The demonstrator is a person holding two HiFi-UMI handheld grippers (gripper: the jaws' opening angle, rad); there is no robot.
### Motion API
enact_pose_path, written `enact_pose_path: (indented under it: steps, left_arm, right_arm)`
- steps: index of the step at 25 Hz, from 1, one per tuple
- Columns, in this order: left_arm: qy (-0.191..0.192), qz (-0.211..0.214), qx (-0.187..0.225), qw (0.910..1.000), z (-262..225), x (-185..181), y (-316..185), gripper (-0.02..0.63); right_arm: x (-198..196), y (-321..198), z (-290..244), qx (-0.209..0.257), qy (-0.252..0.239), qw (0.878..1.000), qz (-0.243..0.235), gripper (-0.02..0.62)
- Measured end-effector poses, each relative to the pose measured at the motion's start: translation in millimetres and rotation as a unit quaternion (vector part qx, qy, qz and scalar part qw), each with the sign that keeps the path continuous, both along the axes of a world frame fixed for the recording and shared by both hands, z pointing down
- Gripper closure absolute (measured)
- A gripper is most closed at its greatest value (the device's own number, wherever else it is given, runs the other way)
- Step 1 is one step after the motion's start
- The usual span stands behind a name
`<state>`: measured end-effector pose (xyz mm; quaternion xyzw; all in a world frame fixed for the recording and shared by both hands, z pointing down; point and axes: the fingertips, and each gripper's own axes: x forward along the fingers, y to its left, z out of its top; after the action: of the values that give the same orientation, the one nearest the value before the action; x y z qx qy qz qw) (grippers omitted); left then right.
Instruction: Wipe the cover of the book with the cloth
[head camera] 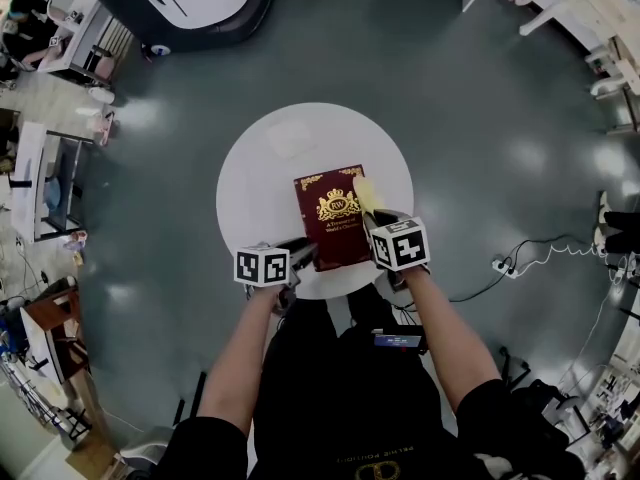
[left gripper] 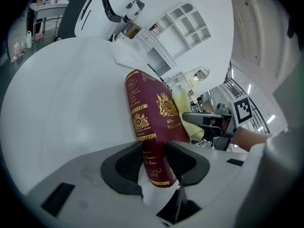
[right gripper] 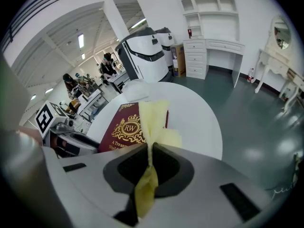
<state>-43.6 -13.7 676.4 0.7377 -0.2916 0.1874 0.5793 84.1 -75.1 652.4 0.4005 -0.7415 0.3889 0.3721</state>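
- Right now the book (head camera: 335, 218) lies closed, cover up, on the near half of the round white table (head camera: 260, 158).
- The yellow cloth (head camera: 366, 194) lies on the cover's far right edge, so I judge the wiping is under way, not finished.
- My right gripper (right gripper: 149, 160) has its jaws pressed together on the cloth's near end.
- My left gripper (left gripper: 154, 160) clamps the book's near left corner, steadying it.
- I reckon the crest and the left strip are left to wipe; no view shows which parts are clean.
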Motion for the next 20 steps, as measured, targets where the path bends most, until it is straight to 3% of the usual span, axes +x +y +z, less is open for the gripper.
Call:
enact_pose_path:
  steps: [11, 20]
  left_arm:
    - [0.001, -0.011, 0.0, 0.9999, -1, 0, 0, 0.455]
    - [0.007, -0.015, 0.001, 0.9999, -2, 1, 0, 0.456]
  right_arm:
    - [8, 0, -7, 0.0, -0.01, 1.0, 0.026, 0.517]
    - [-57, 17, -22, 0.011, -0.036, 0.998, -0.057, 0.517]
